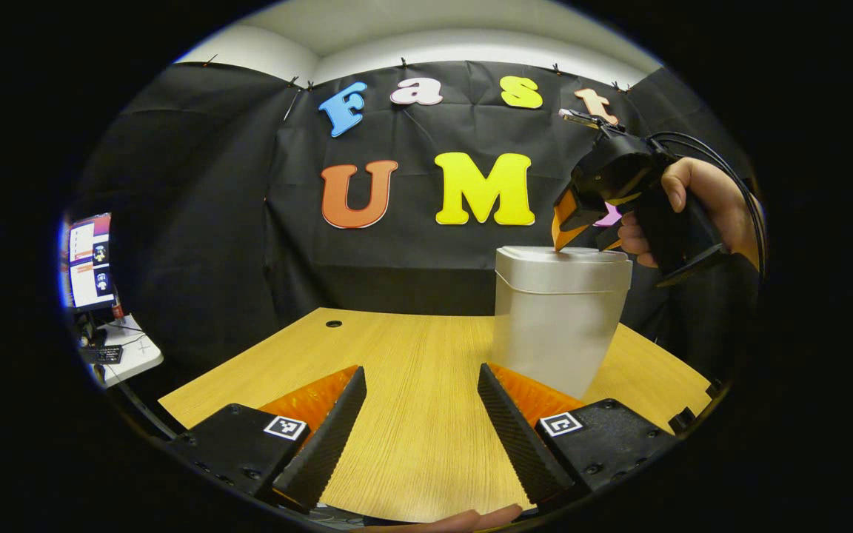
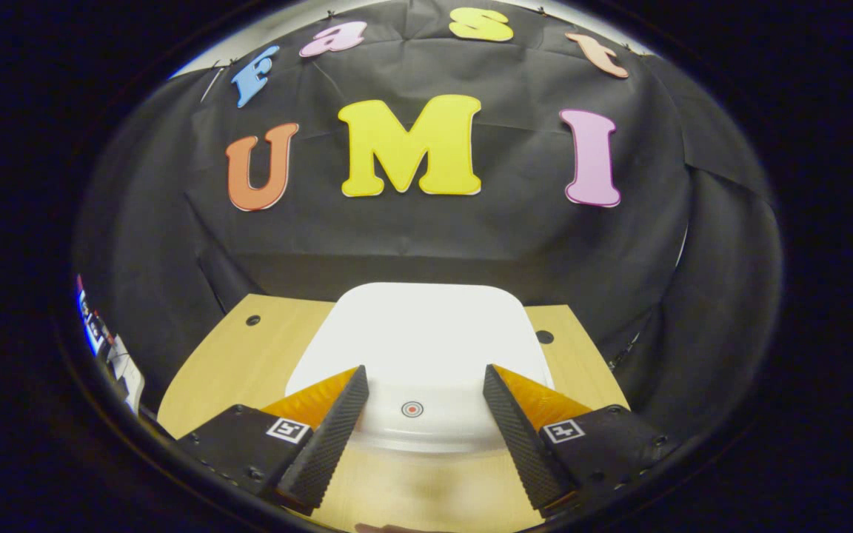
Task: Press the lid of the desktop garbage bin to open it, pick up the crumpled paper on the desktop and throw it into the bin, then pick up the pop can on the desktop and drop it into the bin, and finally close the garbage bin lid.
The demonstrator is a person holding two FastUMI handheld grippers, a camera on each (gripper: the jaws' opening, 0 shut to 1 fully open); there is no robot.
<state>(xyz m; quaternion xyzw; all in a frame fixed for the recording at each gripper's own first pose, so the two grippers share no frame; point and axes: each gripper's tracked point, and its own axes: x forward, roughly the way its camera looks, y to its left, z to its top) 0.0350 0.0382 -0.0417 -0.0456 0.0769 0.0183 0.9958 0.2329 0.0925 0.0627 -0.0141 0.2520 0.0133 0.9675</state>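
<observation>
Standing on the wooden worktop (image 1: 412, 355), the bin (image 1: 556, 326) has its lid (image 2: 415, 340) down. The right gripper (image 2: 412, 411) hovers over it, fingers spread and empty; the left gripper (image 1: 415, 422) waits likewise. Judging by this, pressing the lid's red dot (image 2: 412, 409) comes next.

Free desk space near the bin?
Bare wood left of the garbage bin, from the cable hole to the left gripper. Crowded above the lid, where the right gripper sits.

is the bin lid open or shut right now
Shut. The lid lies flat across the top of the bin, with no gap showing at its rim. The right gripper hovers at the lid, fingers apart.
</observation>
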